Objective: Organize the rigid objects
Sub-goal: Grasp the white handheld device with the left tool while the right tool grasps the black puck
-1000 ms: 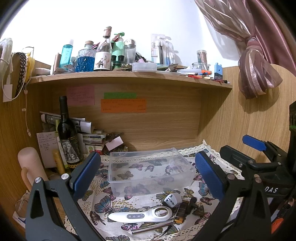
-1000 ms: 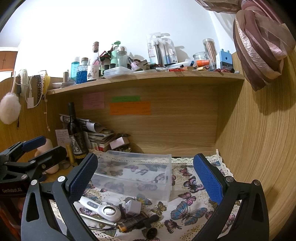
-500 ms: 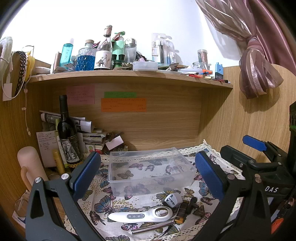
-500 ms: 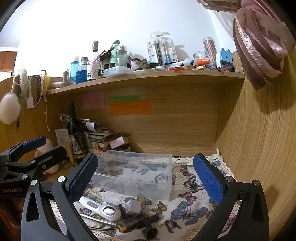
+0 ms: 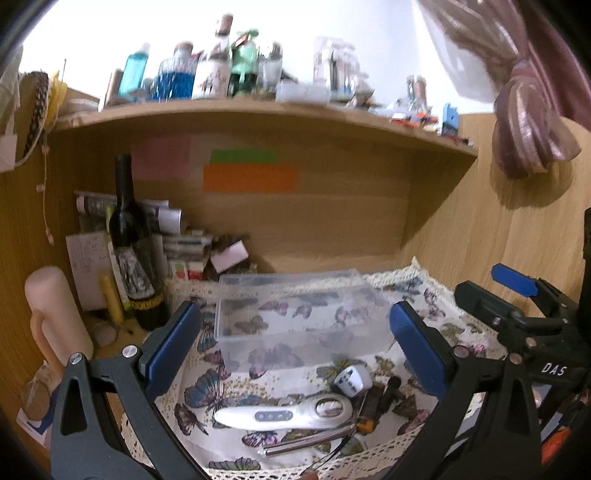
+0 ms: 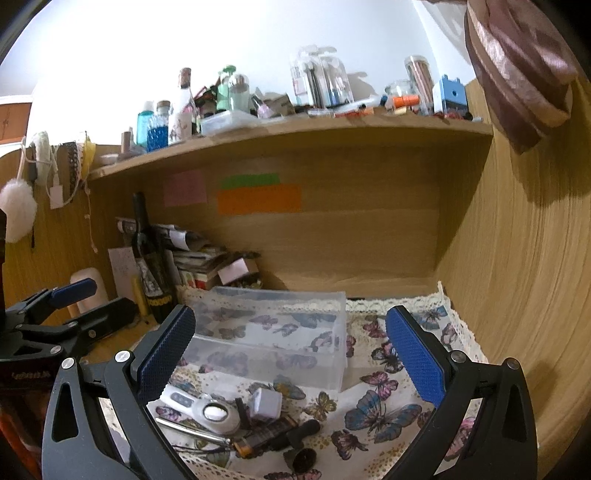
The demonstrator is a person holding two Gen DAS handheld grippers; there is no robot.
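Clear bin (image 5: pixel 295 314) holds nothing; white device (image 5: pixel 284 411) & adapter (image 5: pixel 352 380) lie just in front. Both grippers (image 5: pixel 295 350) (image 6: pixel 291 354) spread wide, nothing held. Vs earlier: views shifted slightly, blurrier.

Bright light washes the white wall (image 5: pixel 295 33) almost to glare, while the recess below the shelf (image 6: pixel 295 136) sits in warm shade. Motion blur softens both fisheye views, whose edges bow into black corners; the curtain (image 6: pixel 517 74) throws a shadow on wood.

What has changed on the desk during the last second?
Both views are blurred and slightly shifted, so the left gripper and right gripper have begun moving. Both stay open and empty. The clear box and white handheld device have not moved.
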